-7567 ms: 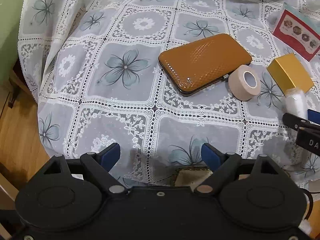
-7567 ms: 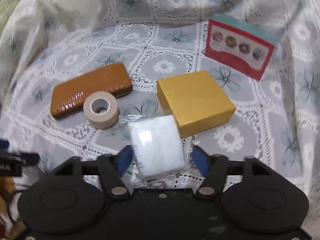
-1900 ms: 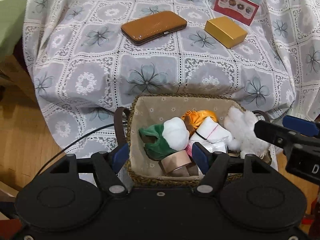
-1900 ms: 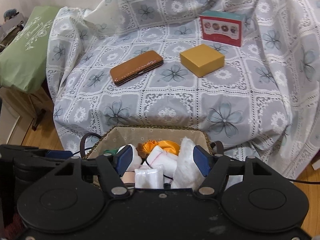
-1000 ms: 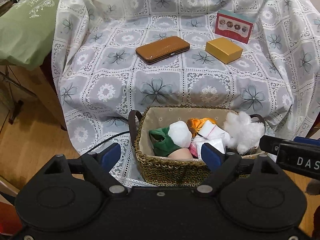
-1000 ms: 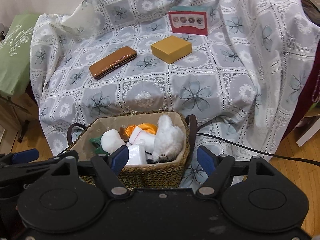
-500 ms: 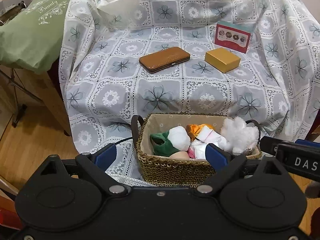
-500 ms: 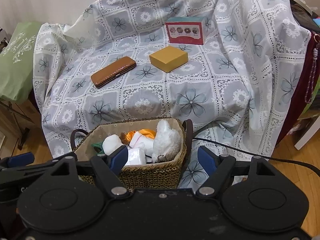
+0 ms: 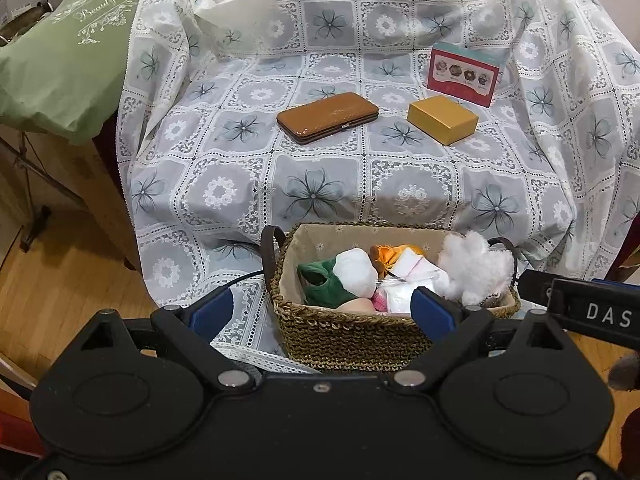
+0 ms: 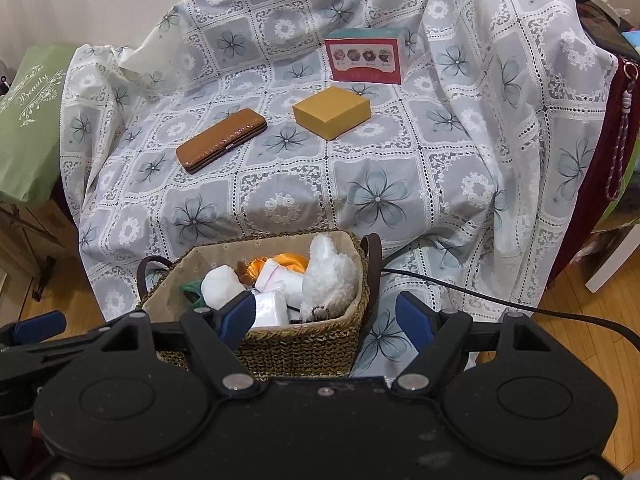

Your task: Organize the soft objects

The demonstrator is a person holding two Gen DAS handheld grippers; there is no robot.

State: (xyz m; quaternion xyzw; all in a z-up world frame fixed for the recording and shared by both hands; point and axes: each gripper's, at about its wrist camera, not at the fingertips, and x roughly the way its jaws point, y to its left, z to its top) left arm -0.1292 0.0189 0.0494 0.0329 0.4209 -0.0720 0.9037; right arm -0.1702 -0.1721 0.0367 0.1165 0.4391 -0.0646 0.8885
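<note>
left wrist view: the left hand-held gripper [image 9: 322, 312] is released and empty; its jaws have just been opening, with nothing between them, and it has backed away from the woven basket [image 9: 360, 332], which looked much closer a moment ago. the basket sits at the front edge of the lace cloth [image 9: 320, 184] and holds the soft objects: a green piece [image 9: 320, 284], a white ball [image 9: 354, 270], an orange piece [image 9: 386, 254] and a white plush toy [image 9: 474, 266]. right wrist view: the right hand-held gripper [image 10: 326, 316] is also released and empty, above the basket's near rim. the brown case [image 10: 222, 140], yellow box [image 10: 332, 112] and picture card box [image 10: 362, 58] remain on the cloth, well apart from the basket. judgement: only hard items remain outside, so sorting appears complete.
</note>
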